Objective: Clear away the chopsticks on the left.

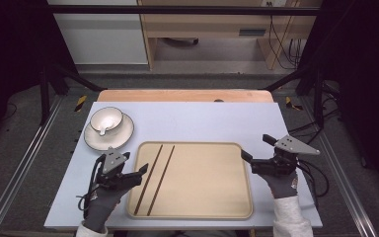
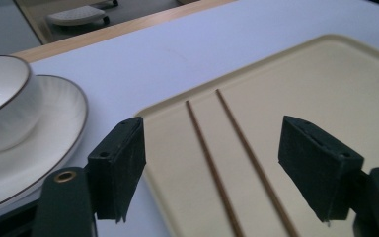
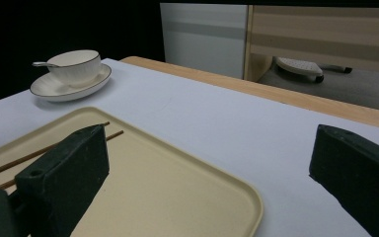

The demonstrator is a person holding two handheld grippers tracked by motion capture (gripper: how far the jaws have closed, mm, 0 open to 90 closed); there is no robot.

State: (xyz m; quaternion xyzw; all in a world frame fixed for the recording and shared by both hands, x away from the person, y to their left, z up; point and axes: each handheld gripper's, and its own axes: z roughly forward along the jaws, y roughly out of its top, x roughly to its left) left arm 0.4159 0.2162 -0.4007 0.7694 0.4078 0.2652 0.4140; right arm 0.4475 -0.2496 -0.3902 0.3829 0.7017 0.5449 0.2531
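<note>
Two thin dark brown chopsticks (image 1: 154, 178) lie side by side on the left part of a beige tray (image 1: 212, 197). My left gripper (image 1: 140, 174) hovers at the tray's left edge. In the left gripper view its jaws (image 2: 219, 158) stand open, with the chopsticks (image 2: 249, 148) lying on the tray (image 2: 335, 84) below the gap and untouched. My right gripper (image 1: 256, 147) is at the tray's right edge, also open. Its own view shows the open right gripper (image 3: 212, 163) with nothing between its jaws, above the tray's corner (image 3: 177, 192), and the chopstick tips (image 3: 44, 153) beyond.
A white gold-rimmed cup (image 1: 106, 120) with a spoon (image 1: 102, 129) in it stands on a saucer (image 1: 123, 132) at the back left of the pale table top. A wooden strip runs along the table's far edge (image 1: 185, 95). Dark frame rails flank both sides.
</note>
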